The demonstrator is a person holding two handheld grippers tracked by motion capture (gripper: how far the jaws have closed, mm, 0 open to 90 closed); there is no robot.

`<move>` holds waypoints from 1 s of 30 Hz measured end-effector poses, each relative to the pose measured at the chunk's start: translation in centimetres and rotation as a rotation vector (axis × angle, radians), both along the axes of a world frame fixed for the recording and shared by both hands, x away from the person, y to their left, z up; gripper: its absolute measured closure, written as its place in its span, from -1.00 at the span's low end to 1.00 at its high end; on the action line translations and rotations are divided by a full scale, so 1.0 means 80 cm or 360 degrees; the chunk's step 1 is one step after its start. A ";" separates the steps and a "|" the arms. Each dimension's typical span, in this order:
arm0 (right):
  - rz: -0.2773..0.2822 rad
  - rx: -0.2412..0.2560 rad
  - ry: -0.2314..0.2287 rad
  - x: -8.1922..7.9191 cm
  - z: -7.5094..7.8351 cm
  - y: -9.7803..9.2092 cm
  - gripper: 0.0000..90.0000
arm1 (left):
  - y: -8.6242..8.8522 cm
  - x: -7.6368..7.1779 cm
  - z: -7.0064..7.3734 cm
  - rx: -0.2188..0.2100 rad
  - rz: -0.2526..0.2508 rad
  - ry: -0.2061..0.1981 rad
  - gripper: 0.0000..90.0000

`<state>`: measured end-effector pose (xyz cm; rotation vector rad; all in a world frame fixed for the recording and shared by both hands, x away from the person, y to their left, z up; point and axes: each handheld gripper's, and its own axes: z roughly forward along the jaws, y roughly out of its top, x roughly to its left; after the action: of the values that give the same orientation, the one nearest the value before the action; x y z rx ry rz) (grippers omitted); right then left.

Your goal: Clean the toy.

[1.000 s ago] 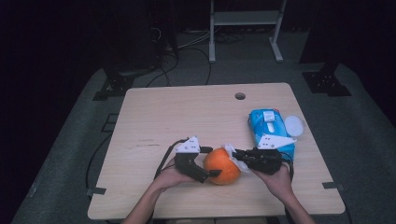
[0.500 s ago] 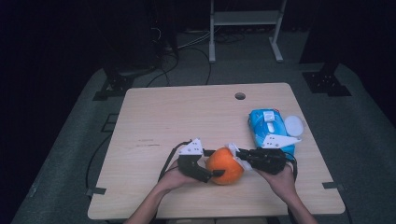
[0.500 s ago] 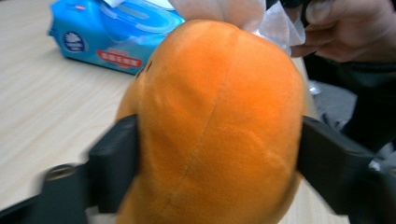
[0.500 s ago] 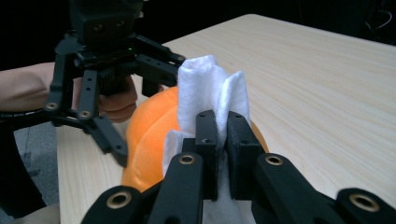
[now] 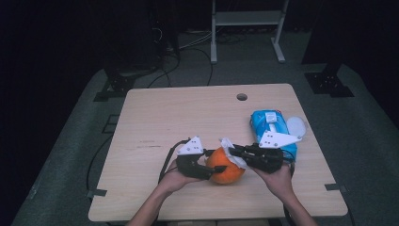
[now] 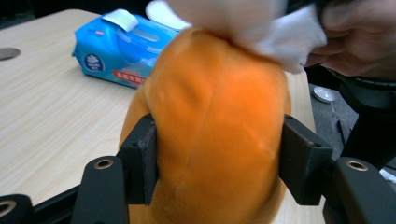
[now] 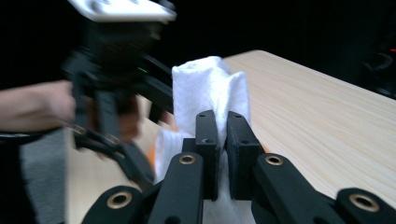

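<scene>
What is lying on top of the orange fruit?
A white wipe lies on top of the orange fruit, pinched by the right tool. The left tool clamps the fruit's sides. The skin beneath the wipe is covered and cannot be seen.

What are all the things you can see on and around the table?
Orange ball: one, orange, near the front edge of the table, squeezed between the left tool's jaws.
White wipe: one, white, lying on top of the ball, pinched by the right tool.
Pack of wipes: one, blue, right side of the table.
Lid: one, white and round, beside the pack at its right.
Table: one, light wood, with a small hole near the far edge.
Stand: one, grey metal, on the floor behind the table.
Left tool: one, black, shut on the ball.
Right tool: one, black, shut on the wipe.
</scene>
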<state>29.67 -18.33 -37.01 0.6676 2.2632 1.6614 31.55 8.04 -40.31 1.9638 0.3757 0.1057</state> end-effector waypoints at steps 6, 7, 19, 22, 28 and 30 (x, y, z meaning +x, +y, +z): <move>-0.0066 -0.0036 0.0125 0.012 -0.033 -0.015 0.86 | 0.003 0.006 -0.017 0.0047 -0.0011 0.0046 -0.15; -0.0072 -0.0034 0.0139 0.009 -0.036 -0.017 0.87 | 0.004 0.007 -0.017 0.0050 0.0001 0.0048 -0.16; 0.0031 -0.0085 0.0057 0.000 -0.020 0.009 0.87 | -0.002 0.004 -0.023 0.0053 0.0032 0.0074 -0.19; 0.0025 -0.0089 0.0044 0.007 -0.020 0.010 0.87 | -0.002 0.003 -0.023 0.0059 0.0015 0.0071 -0.21; 0.0014 -0.0110 0.0083 0.011 -0.029 0.006 0.87 | 0.007 0.012 -0.023 -0.0042 -0.0049 0.0128 -0.56; 0.0017 -0.0102 0.0085 0.012 -0.031 0.005 0.87 | 0.005 0.012 -0.024 -0.0036 -0.0047 0.0112 -0.42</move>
<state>30.65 -17.93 -39.49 0.6940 2.3499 1.5867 32.52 8.44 -42.25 1.9537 0.3922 0.0136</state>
